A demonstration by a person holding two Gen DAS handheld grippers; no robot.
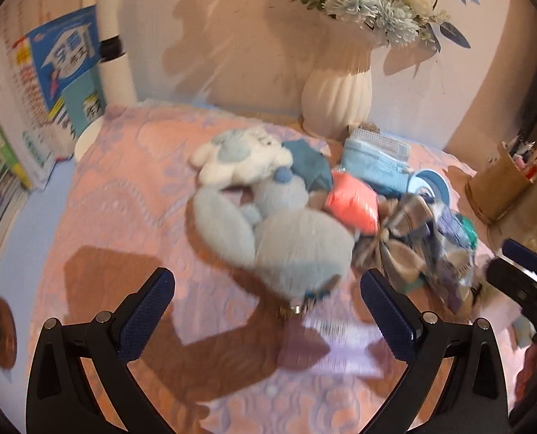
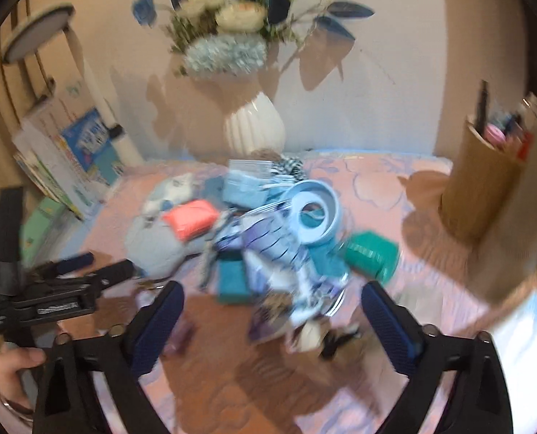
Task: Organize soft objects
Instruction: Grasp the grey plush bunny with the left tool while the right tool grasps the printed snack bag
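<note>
A heap of soft things lies on the pink patterned cloth (image 1: 123, 195): a light blue plush toy (image 1: 297, 246), a white plush (image 1: 243, 159), a coral packet (image 1: 351, 202), a blue mask pack (image 1: 373, 159) and a plaid cloth (image 1: 405, 238). My left gripper (image 1: 268, 311) stands open just short of the blue plush's near end, with nothing between its pads. My right gripper (image 2: 272, 325) is open over the near side of the crumpled blue-and-white bundle (image 2: 286, 253); its pads touch nothing. A teal block (image 2: 232, 282) and a green packet (image 2: 371, 253) lie in that heap. Both views are blurred.
A white ribbed vase (image 1: 337, 97) with flowers stands at the back wall. A brown pen holder (image 2: 481, 195) is at the right, books (image 1: 62, 72) lean at the left, and a blue ring-shaped dish (image 2: 315, 213) sits in the heap. A hand (image 2: 11, 365) holds the left gripper (image 2: 105, 264).
</note>
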